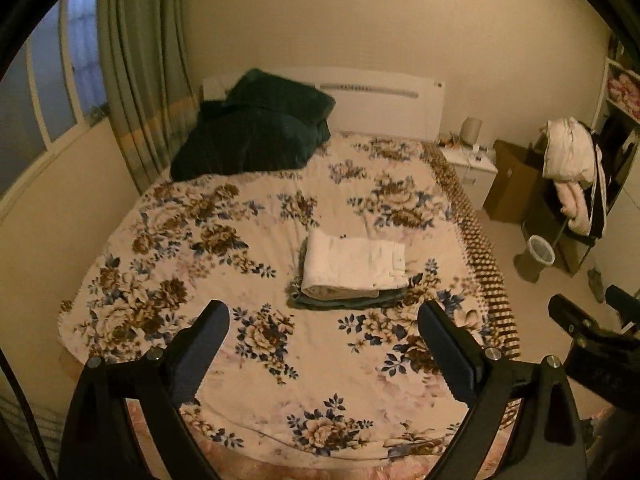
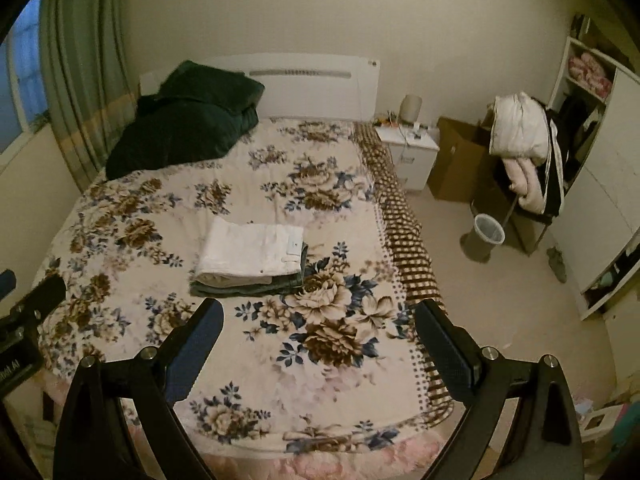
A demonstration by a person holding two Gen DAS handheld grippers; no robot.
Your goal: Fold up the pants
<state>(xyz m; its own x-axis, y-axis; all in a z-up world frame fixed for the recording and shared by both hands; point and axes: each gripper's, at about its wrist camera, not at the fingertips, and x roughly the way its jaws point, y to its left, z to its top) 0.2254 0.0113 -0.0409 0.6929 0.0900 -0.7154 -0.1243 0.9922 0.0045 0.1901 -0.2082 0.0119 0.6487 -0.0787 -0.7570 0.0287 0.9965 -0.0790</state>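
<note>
White pants (image 1: 354,261) folded on a stack, on the bed (image 1: 224,280).
My left gripper (image 1: 324,320) and right gripper (image 2: 320,320) hold fingers wide, empty.

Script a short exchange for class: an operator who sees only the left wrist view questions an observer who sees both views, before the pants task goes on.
Operator: I glimpse only a part of the right gripper. Is it open?
Observer: Yes. The right gripper has its fingers wide apart and holds nothing.
Operator: What lies on the floor beyond the bed's near right corner?
Observer: Small clutter lies there, below a white wardrobe; the folded white pants are far from it.
</note>
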